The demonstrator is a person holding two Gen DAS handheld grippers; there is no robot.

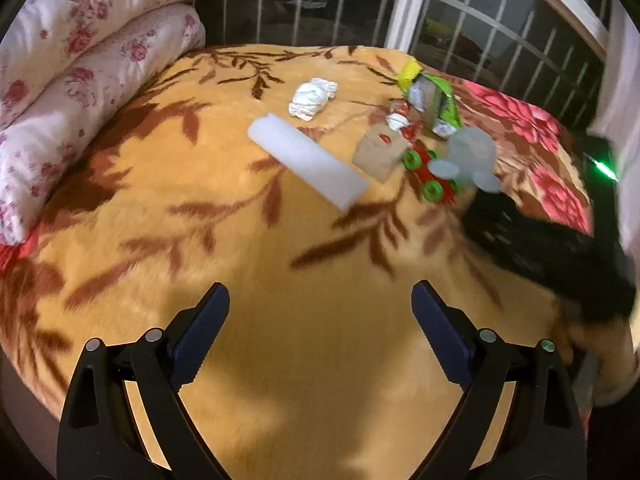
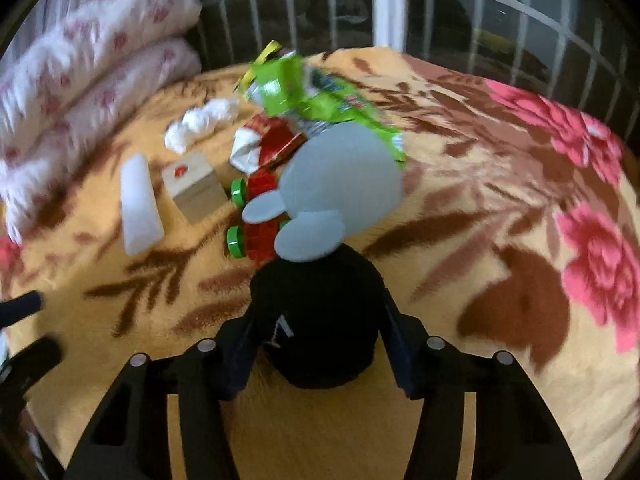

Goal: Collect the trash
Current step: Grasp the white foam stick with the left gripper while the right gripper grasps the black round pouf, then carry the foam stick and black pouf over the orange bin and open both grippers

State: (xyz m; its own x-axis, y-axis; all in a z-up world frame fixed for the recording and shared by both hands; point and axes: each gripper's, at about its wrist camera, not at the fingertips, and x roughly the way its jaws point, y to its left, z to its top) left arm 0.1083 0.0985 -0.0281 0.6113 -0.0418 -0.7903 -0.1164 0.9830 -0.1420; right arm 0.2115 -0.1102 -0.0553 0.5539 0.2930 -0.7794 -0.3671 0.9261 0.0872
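left gripper gapes empty; right gripper clamps one black toy; two pillows upper left.

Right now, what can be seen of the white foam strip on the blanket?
The white foam strip is a long, flat-sided bar of soft-looking, slightly translucent packing foam with rounded ends. It lies flat and unbent on the orange leaf-patterned blanket, running diagonally in the left wrist view. A small cardboard box sits just beside one end, apparently apart. No tongs touch it.
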